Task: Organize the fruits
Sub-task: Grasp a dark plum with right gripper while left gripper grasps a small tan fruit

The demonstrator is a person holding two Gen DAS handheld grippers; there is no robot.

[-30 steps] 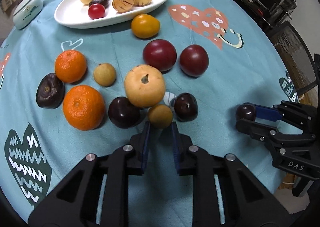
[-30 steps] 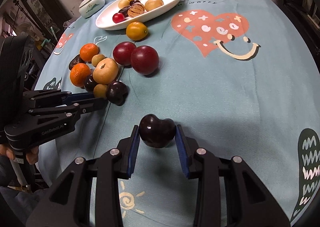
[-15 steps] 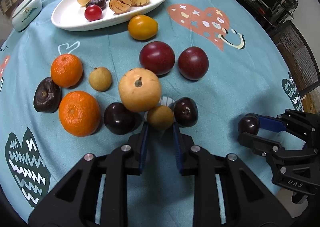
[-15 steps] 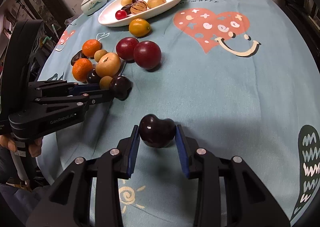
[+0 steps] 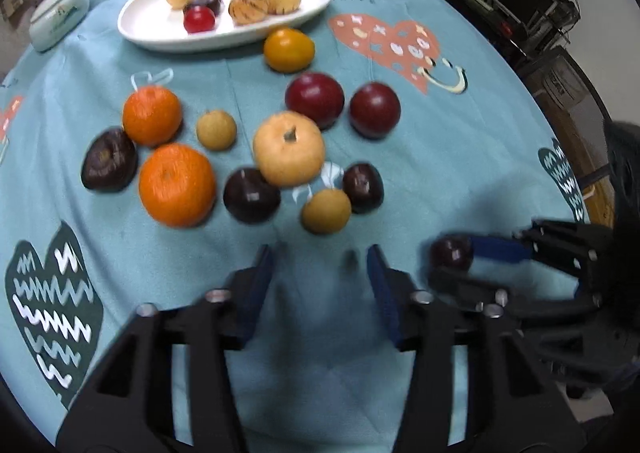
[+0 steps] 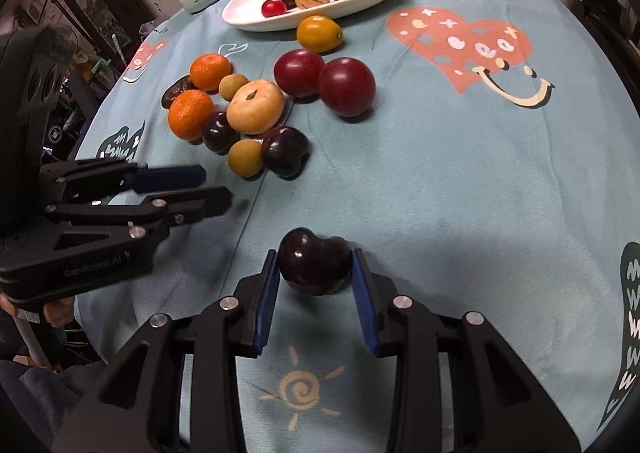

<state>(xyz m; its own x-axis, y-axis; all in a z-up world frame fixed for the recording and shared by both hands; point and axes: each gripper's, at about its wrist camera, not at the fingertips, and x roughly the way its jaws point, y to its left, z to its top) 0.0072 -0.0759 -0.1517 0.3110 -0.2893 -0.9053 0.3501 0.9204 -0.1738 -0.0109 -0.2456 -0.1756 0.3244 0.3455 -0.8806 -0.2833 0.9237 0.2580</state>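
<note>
Your right claw is clamped on a dark heart-shaped plum, held clear above the tabletop. The white oval plate lies at the far edge, straight ahead and slightly left of that claw, its long axis running left-low to right-high. The loose fruit cluster sits between claw and plate, left of the direct line; in my judgement the carry should pass right of the two red plums. Your left claw has just been opening; nothing sits between its jaws. The small tan fruit lies just ahead of its tips, so the left hand is nearer the cluster.
</note>
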